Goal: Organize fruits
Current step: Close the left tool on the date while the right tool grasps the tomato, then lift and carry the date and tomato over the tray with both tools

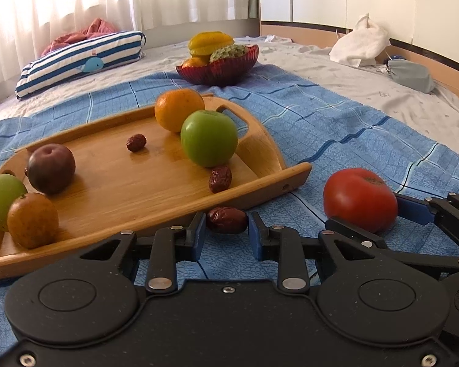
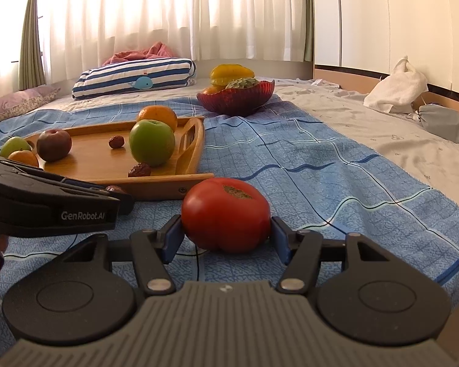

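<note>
Left gripper (image 1: 226, 224) clamps a small, wrinkled, light date (image 1: 227, 219); right gripper (image 2: 226, 229) jaws squeeze a soft, bruisable tomato's (image 2: 226, 214) sides

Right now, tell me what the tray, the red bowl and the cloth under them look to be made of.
Tray: wood, likely bamboo, with fine straight grain and a smooth sheen that mirrors the fruit.
Red bowl: translucent ribbed glass or plastic, I cannot tell which; its scalloped rim glows in the window light.
Blue cloth: thin woven cotton-like fabric, matte, creased, with printed checks and a selvedge-like edge.
</note>
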The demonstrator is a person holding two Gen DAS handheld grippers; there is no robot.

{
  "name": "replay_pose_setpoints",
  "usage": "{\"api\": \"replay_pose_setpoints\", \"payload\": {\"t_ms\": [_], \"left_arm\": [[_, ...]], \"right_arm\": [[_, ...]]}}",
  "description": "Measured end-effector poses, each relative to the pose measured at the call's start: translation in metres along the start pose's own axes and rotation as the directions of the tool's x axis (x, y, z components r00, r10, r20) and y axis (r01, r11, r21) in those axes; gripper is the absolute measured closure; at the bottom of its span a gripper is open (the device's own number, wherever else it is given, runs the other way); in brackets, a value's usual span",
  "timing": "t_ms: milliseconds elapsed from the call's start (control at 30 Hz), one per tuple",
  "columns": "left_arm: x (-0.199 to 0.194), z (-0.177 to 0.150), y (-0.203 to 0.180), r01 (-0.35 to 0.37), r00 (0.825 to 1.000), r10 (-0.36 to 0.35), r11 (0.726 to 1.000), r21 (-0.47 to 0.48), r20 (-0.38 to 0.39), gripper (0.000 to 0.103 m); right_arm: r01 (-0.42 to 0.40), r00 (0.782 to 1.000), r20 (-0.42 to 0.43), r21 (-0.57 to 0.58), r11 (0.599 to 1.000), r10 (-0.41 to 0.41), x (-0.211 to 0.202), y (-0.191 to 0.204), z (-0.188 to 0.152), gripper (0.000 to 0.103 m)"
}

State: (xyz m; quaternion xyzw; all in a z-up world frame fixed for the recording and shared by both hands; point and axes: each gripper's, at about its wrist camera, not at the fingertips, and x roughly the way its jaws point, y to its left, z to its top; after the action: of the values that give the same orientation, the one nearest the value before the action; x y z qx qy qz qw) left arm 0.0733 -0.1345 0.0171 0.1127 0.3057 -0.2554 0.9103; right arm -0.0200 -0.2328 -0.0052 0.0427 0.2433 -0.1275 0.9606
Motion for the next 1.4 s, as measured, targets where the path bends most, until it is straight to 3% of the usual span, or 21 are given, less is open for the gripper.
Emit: {"api": "replay_pose_setpoints", "payload": {"t_ms": [433,667,1167,1400], "left_arm": [[-0.026,0.005,0.025,-0.037,0.998,0.040,0.998,-0.047,0.050,0.075],[-0.034,0.012,0.057,-0.100,0.992,0.105,0.992,-0.080,0.063,0.075],[-0.026,0.061,0.150,-0.179,0.978,0.197,0.961,-0.210,0.072,0.075],[-0.008,0.074,0.183,-0.211,0.973,0.228,0.947,-0.241,0.042,0.075]], "right_arm": [[-0.040,0.999,0.032,-0.008,0.999,0.040,-0.007,0.013,0.013,0.040],[-0.118,0.992,0.047,-0.020,0.993,0.119,-0.001,0.030,0.028,0.040],[-0.299,0.953,0.029,-0.055,0.953,0.301,0.051,0.074,0.101,0.040],[-0.311,0.950,-0.009,-0.090,0.946,0.311,0.075,0.098,0.114,0.040]]}}
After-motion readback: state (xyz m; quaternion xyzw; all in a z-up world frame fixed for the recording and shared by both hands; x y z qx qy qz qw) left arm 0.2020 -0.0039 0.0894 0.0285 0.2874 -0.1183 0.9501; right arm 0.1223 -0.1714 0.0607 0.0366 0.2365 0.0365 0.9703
